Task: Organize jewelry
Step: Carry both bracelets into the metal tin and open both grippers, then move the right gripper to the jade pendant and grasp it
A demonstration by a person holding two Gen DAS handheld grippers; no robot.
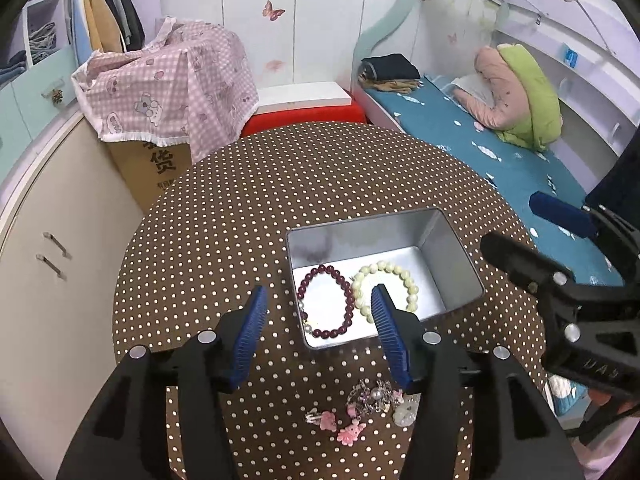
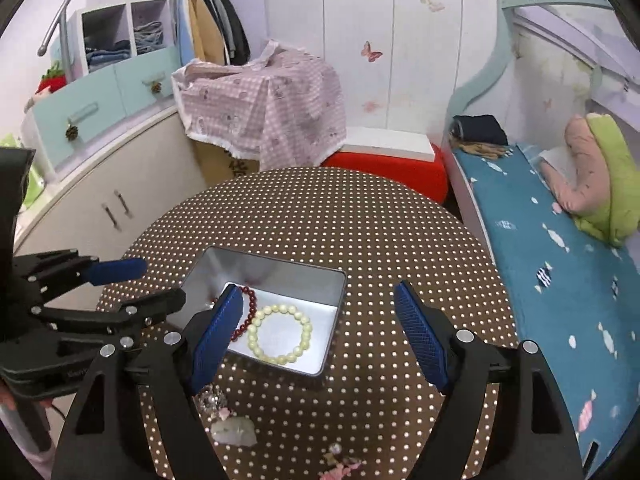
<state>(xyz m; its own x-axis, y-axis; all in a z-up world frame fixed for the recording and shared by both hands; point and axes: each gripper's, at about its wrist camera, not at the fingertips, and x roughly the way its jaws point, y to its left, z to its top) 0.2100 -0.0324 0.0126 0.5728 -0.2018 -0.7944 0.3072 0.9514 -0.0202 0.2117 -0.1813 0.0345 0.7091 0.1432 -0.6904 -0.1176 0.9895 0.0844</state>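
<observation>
Sorting stage: two bracelets already in the tin (image 1: 448,240), a small pile still out on the surface (image 1: 224,208).
Tin: open metal box, lidless, near the middle of the dotted surface, toward its near edge.
Dark red bracelet (image 1: 326,300): flat on the tin floor, at the left end as seen from the left wrist view.
Pale bead bracelet (image 2: 280,334): beside the red one, touching or nearly so, nearer the right wall of the tin.
Loose pieces (image 1: 370,400): tangled sparkly chain with a pearl, pink charms (image 1: 348,432), a whitish pendant (image 2: 234,432), all close to the near edge of the surface, just in front of the tin.
Left gripper (image 1: 320,340): jaws spread wide, empty, hovering over the near rim of the tin and above the loose pile.
Right gripper (image 2: 320,332): jaws spread wide, empty, poised over the tin and the surface to its right.
Handling, judged: light, small, slippery pieces; chain limp and likely to snag or trail; pendant probably hard and chip-prone.
Where to grip: chain at its bunched centre; pendant across its flat faces; charms one at a time, pinched at the body.
Risk: dragging neighbouring pieces along, or dropping short of the tin rim.
</observation>
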